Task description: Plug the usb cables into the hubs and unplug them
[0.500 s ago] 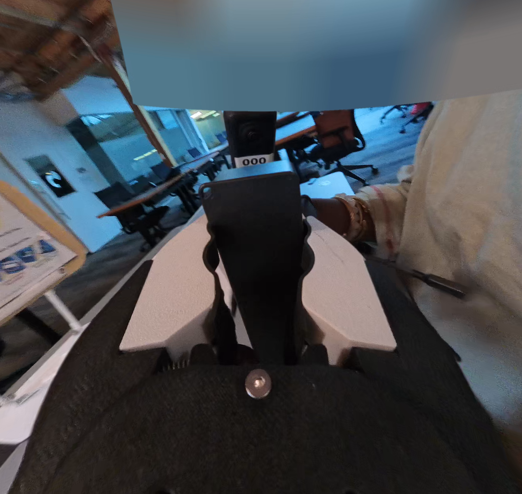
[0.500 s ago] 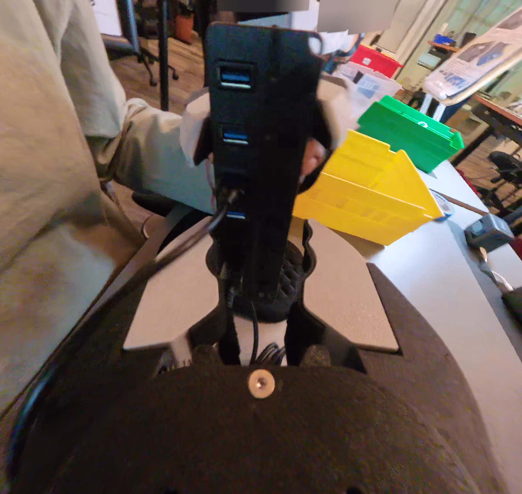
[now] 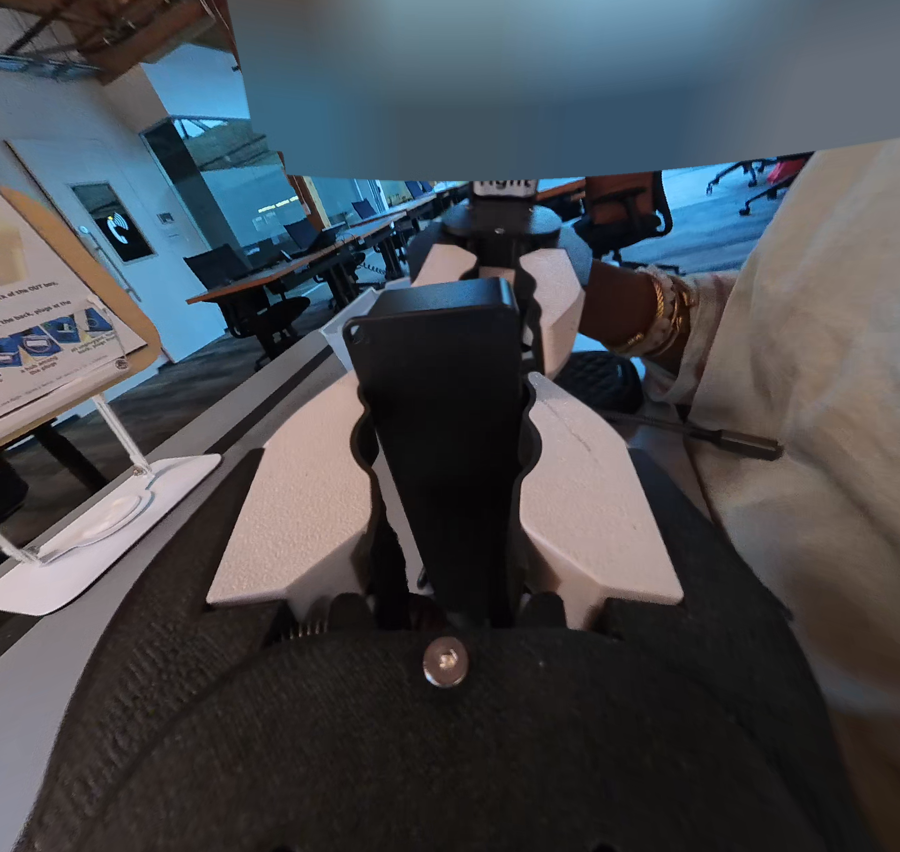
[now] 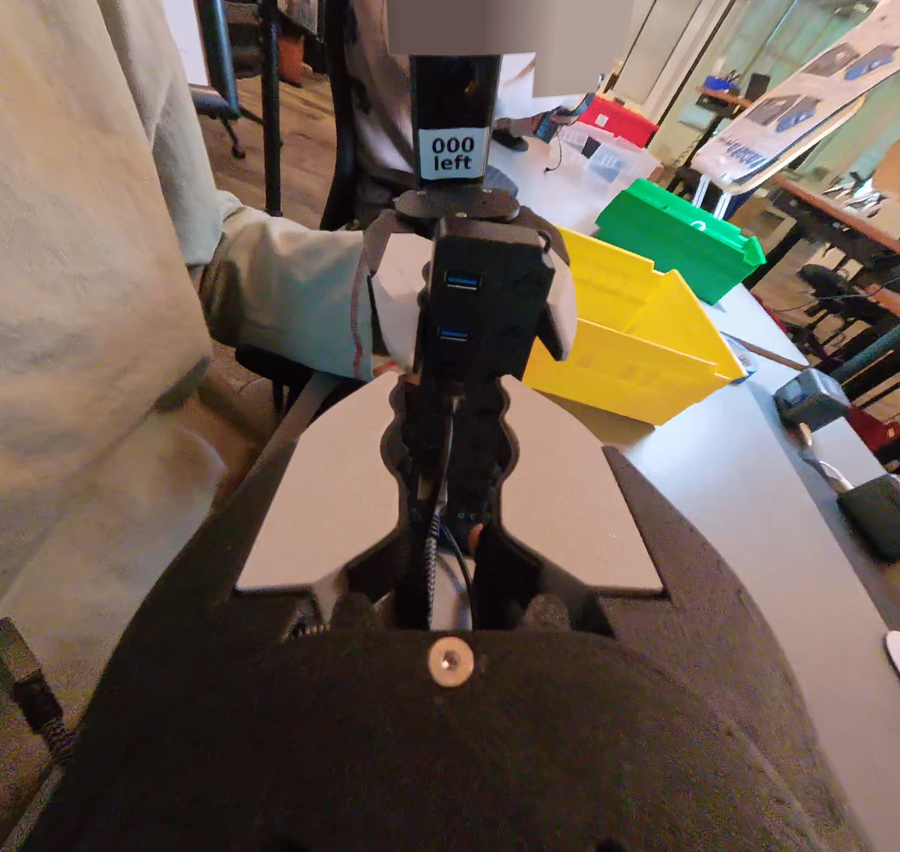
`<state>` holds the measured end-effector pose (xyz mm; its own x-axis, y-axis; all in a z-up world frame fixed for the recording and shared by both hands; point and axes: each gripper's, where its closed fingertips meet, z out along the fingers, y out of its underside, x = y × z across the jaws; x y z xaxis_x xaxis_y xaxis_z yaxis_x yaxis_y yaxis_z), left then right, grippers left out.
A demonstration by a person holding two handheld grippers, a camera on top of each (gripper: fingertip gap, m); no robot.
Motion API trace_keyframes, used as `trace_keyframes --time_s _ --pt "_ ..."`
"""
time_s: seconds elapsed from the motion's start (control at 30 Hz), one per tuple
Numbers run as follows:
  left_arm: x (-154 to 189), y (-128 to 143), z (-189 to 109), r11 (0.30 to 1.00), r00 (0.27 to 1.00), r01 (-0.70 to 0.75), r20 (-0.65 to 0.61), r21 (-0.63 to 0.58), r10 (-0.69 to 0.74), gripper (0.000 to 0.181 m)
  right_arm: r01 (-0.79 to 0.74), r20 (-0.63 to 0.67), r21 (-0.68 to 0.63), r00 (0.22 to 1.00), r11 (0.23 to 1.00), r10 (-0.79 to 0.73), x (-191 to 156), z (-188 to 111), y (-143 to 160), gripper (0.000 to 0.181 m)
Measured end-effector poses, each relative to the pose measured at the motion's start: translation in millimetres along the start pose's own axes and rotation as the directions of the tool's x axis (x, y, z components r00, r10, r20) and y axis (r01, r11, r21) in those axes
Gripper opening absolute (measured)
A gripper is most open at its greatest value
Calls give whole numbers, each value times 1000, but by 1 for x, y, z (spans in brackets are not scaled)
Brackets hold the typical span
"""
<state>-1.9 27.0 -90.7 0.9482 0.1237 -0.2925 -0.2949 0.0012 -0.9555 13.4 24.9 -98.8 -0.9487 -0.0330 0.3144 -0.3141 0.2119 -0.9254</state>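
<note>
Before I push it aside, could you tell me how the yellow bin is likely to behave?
The yellow bin looks like thin-walled plastic with nothing visible inside, so it is probably light. On the smooth grey table it would likely slide rather than tip, given its wide, low shape. Its open-topped walls may flex a little if squeezed.
</note>
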Motion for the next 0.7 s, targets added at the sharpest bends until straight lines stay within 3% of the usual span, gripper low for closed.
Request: trace_keyframes --time_s 0.13,0.27,0.33,0.57,0.7 --pt "1 10 2 999 1000 -7 2 -45 7 56 -20 73 -49 997 999 24 -4 6 10 15" --pt "1 13 5 999 1000 1 -8 -49 -1 56 21 39 -88 999 996 -17 0 7 21 25" --pt "2 12 7 998 1000 -7 -16 -62 6 56 27 52 -94 998 995 -22 -2 7 23 20" --pt "3 -11 -5 969 998 -63 15 -241 68 56 22 48 67 999 998 -26 -3 16 -7 16" --pt "2 5 -12 951 999 -21 17 -310 28 57 -81 81 103 994 991 73 -3 25 6 16"
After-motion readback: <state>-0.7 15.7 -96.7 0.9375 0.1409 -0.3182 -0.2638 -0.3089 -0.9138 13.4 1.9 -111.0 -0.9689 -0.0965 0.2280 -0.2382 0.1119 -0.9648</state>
